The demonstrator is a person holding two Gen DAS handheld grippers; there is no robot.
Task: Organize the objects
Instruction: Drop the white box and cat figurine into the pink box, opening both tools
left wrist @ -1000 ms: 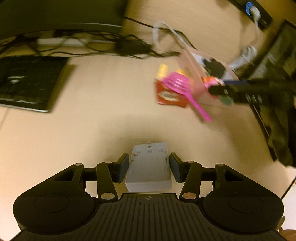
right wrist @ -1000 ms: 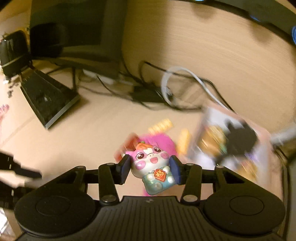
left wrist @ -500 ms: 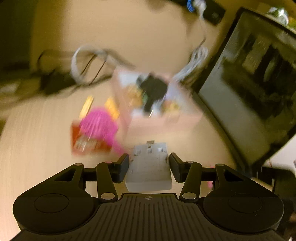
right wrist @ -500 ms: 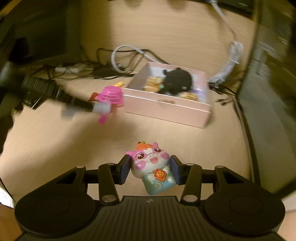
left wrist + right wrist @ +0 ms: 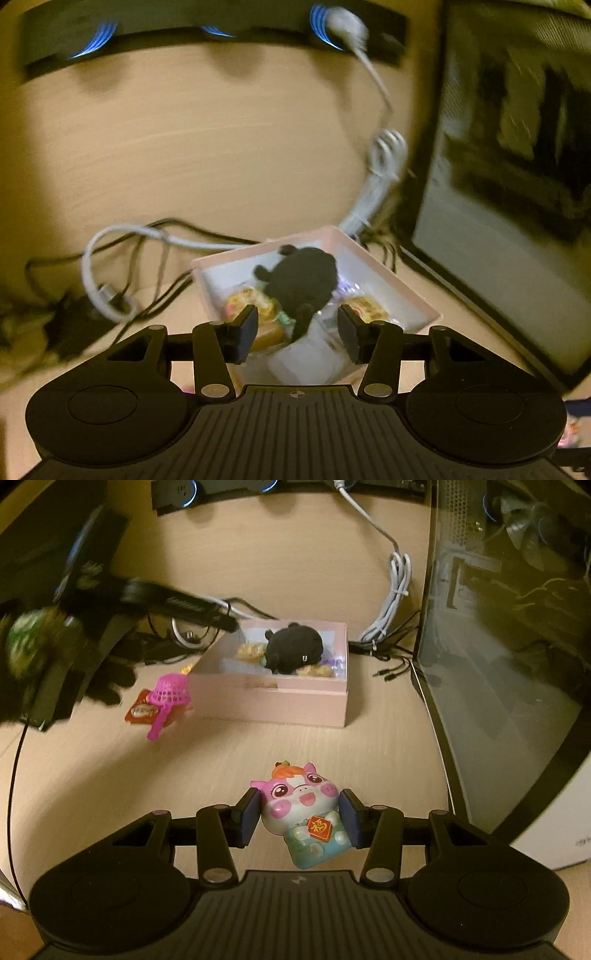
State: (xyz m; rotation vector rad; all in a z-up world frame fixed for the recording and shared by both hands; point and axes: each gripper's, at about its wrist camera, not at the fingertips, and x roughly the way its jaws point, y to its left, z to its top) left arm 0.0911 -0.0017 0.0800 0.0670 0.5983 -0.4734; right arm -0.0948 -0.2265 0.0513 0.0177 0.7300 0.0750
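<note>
A pink box (image 5: 280, 696) sits on the desk and holds a black plush toy (image 5: 293, 648) and snack packets. My left gripper (image 5: 297, 334) is open above the box (image 5: 402, 291); a white block (image 5: 308, 356) lies in the box just below its fingers, beside the plush (image 5: 303, 284). In the right wrist view the left gripper (image 5: 225, 622) reaches over the box's left corner. My right gripper (image 5: 299, 818) is shut on a pink pig figurine (image 5: 304, 814), held above the desk in front of the box.
A pink toy scoop (image 5: 168, 698) lies on a red snack packet (image 5: 142, 712) left of the box. White and black cables (image 5: 393, 602) trail behind it. A glass-sided computer case (image 5: 509, 646) stands at the right. A dark monitor stand (image 5: 74, 653) is at the left.
My left gripper carried the white block over the pink box and opened, so the block now lies in the box. My right gripper drew back from the box with the pig.
</note>
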